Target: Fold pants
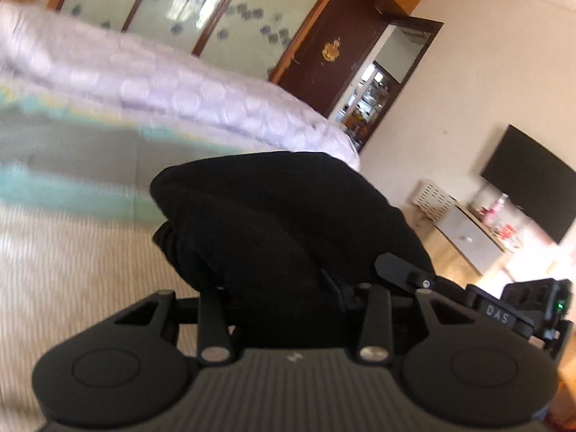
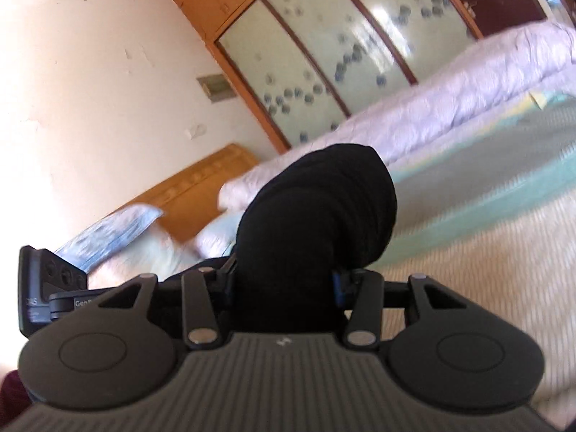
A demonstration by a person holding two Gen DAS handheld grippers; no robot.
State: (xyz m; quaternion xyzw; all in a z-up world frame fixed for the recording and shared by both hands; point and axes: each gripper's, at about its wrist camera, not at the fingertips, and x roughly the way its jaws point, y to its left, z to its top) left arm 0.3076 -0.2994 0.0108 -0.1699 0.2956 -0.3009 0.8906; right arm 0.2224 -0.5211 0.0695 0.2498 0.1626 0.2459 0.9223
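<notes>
The black pants [image 1: 288,216] bulge as a thick bunched fold out of my left gripper [image 1: 284,288], which is shut on them; the cloth hides its fingertips. In the right wrist view another rounded bunch of the same black pants [image 2: 316,216] stands up between the blue pads [image 2: 338,284] of my right gripper [image 2: 284,284], which is shut on it. Both bunches are lifted above the striped bed sheet [image 1: 72,259]. The other gripper's body [image 1: 532,306] shows at the right edge of the left wrist view, close beside the left one.
A lilac quilt [image 2: 450,108] lies rolled along the far side of the bed, in front of a wardrobe with frosted sliding doors [image 2: 324,54]. A wooden headboard [image 2: 201,194] and pillow [image 2: 115,230] are at one end. A dark door [image 1: 331,43], wall television [image 1: 532,180] and low cabinet [image 1: 464,230] stand beyond the other.
</notes>
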